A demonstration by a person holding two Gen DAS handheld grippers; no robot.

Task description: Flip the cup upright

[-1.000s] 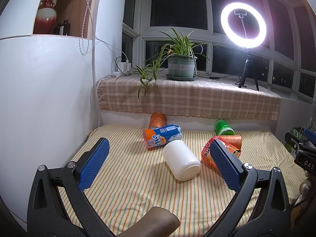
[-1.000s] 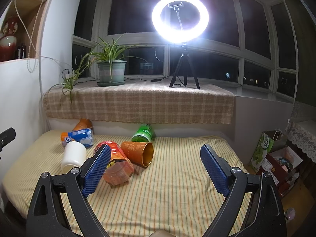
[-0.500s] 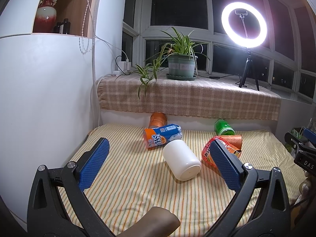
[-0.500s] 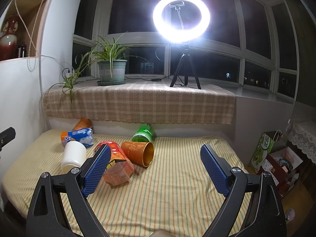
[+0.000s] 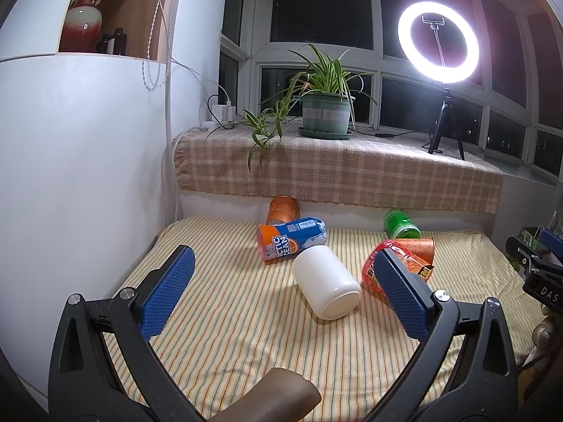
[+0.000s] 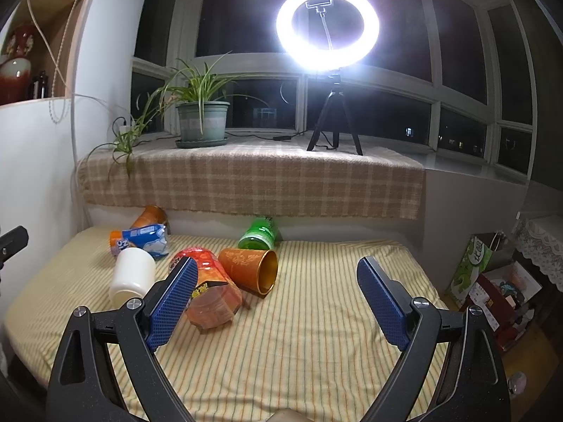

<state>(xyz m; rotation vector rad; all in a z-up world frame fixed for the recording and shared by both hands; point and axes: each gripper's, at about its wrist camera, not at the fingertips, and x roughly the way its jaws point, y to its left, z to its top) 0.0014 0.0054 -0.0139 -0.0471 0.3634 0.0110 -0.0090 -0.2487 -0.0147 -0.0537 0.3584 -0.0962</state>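
Note:
Several cups lie on their sides on the striped cloth (image 5: 246,334). A white cup (image 5: 325,286) lies in the middle, its flat end toward the left wrist camera; it also shows in the right wrist view (image 6: 132,274). An orange cup with a gold inside (image 6: 251,270) lies with its mouth toward the right; its rim shows in the left wrist view (image 5: 422,249). My left gripper (image 5: 281,292) is open and empty, above the cloth short of the white cup. My right gripper (image 6: 276,297) is open and empty, short of the orange cup.
A red snack cup (image 6: 207,295), a green cup (image 6: 258,234), a blue-orange carton (image 5: 290,239) and a copper cup (image 5: 281,209) also lie on the cloth. A white wall (image 5: 81,176) borders the left. A checked sill holds a plant (image 5: 325,114) and a ring light (image 6: 327,28). Boxes (image 6: 492,281) stand on the right.

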